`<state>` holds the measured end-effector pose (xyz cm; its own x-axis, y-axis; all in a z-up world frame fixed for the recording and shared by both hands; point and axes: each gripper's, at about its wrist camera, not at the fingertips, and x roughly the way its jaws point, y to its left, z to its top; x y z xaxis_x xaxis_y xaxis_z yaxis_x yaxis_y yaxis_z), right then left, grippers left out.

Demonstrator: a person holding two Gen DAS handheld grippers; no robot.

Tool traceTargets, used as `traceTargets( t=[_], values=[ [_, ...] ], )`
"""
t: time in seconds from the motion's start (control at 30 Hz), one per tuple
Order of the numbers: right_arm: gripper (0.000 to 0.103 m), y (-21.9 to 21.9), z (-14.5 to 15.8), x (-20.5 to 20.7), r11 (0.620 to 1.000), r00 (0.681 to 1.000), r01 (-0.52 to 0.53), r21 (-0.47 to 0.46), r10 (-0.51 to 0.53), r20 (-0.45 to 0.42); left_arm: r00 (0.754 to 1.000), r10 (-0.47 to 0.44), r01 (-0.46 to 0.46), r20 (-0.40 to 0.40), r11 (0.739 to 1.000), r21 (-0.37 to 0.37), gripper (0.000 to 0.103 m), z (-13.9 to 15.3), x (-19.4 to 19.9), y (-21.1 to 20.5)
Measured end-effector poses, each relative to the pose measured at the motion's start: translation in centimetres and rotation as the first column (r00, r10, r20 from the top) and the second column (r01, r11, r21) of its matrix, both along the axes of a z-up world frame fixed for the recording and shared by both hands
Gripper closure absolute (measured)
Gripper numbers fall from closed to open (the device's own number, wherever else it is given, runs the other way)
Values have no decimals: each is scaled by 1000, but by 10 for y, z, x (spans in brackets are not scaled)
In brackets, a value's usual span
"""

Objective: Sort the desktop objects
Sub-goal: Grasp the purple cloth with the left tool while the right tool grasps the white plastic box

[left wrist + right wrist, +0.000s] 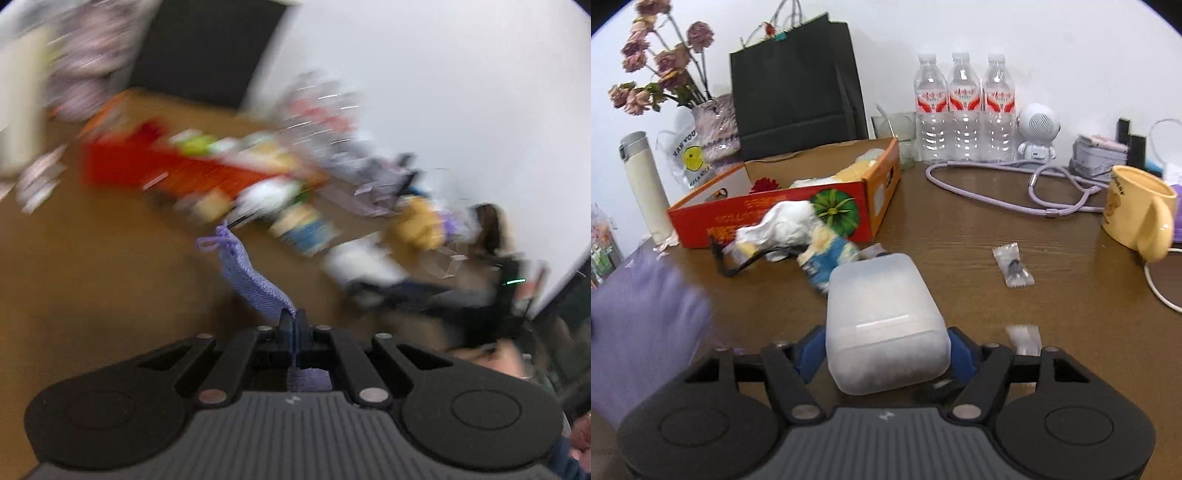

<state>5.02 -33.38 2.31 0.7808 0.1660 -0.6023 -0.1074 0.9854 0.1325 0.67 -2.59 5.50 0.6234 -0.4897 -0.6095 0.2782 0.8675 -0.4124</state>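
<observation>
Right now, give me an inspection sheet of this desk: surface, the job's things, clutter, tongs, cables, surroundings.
Surface: brown wooden desk, crowded along the back.
Job's things: lilac knitted pouch in the left tongs; frosted white plastic case in the right tongs; orange cardboard box already holding some items.
Clutter: three water bottles, yellow mug, white thermos, small wrapped packet, white crumpled wrapper before the box.
Tongs: left tongs shut on the pouch; right tongs shut on the case.
Cables: lilac cord looped by the bottles; white cable at the right edge.
Surroundings: white wall, black paper bag, dried flowers.
</observation>
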Motion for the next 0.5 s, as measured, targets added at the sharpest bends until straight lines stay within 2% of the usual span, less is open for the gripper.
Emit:
traceTargets(
  t=[0.07, 0.13, 0.27, 0.37, 0.4, 0.43, 0.47, 0.5],
  values=[
    [35, 16, 4, -21, 1000, 1000, -16, -23, 17, 25, 997, 70, -69, -43, 997, 14, 101, -14, -18, 22],
    [36, 32, 7, -42, 997, 998, -57, -45, 59, 38, 992, 111, -107, -57, 992, 72, 101, -20, -33, 36],
    [36, 64, 8, -72, 987, 991, -129, -92, 131, 24, 991, 130, -124, -16, 968, 217, 99, -22, -43, 45],
    [36, 76, 8, -78, 986, 990, -139, -89, 141, 13, 981, 195, -193, 22, 941, 279, 90, -21, -38, 50],
    [37, 78, 7, -77, 987, 991, -137, -82, 137, -2, 980, 197, -199, 32, 939, 279, 65, -20, -37, 49],
    [37, 81, 6, -78, 987, 991, -135, -83, 135, -8, 980, 196, -201, 45, 942, 269, 30, -19, -38, 48],
    [37, 82, 5, -78, 987, 991, -134, -84, 133, -11, 981, 185, -194, 59, 945, 265, 18, -17, -38, 45],
    [36, 83, 6, -77, 987, 991, -134, -84, 133, -15, 983, 166, -182, 82, 946, 270, 13, -16, -39, 40]
  ],
)
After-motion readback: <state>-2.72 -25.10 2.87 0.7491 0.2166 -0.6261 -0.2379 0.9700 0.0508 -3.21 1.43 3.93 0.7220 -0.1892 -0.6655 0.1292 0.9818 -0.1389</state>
